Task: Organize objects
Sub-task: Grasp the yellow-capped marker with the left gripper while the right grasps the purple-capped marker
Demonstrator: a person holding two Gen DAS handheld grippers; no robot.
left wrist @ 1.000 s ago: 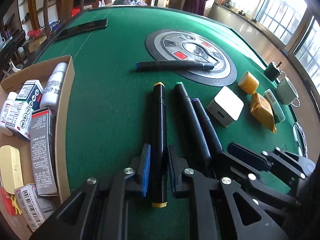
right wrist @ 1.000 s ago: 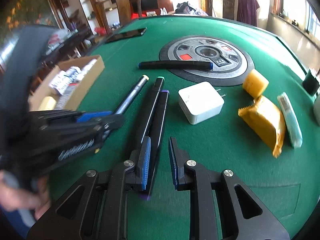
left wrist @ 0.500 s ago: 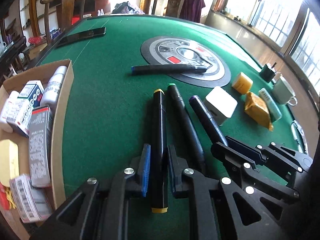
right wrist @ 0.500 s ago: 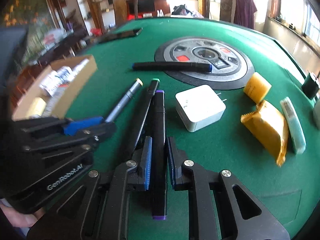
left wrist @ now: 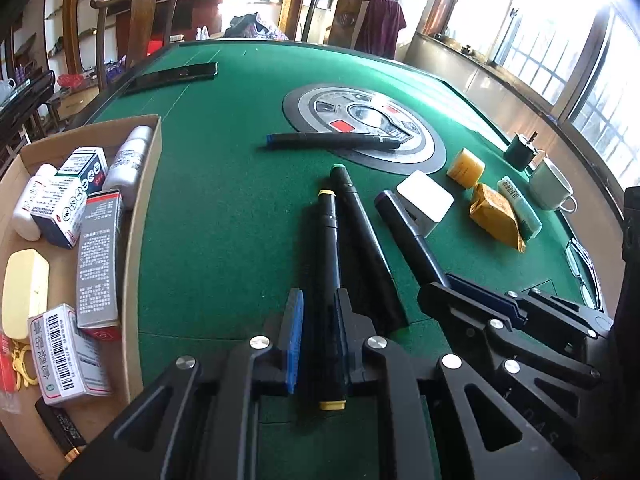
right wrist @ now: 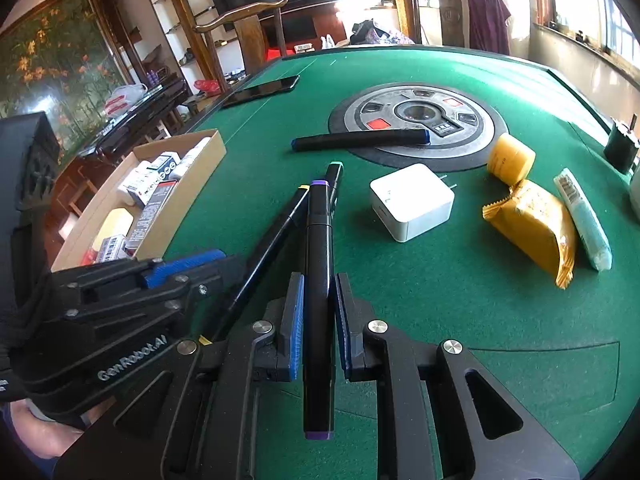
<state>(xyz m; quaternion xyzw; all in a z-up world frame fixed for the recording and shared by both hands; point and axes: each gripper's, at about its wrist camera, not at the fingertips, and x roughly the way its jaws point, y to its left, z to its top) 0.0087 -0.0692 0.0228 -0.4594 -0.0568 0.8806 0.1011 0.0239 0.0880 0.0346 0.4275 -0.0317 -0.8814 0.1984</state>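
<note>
My left gripper is shut on a black marker with yellow ends, held just above the green felt. My right gripper is shut on a black marker with purple ends, its far end raised. Between the two lies a green-capped marker flat on the felt. Farther back, a blue-capped marker rests partly on the round centre plate. In the right wrist view the left gripper sits close on the left with the yellow marker. In the left wrist view the right gripper shows at lower right.
A cardboard box with medicine cartons and bottles stands on the left. A white charger, a yellow jar, a yellow packet, a pale tube and a cup lie on the right. A phone lies far back.
The right gripper's jaws have shut on the purple marker and raised it off the felt. The left gripper has lifted the yellow marker a little and drawn back.
</note>
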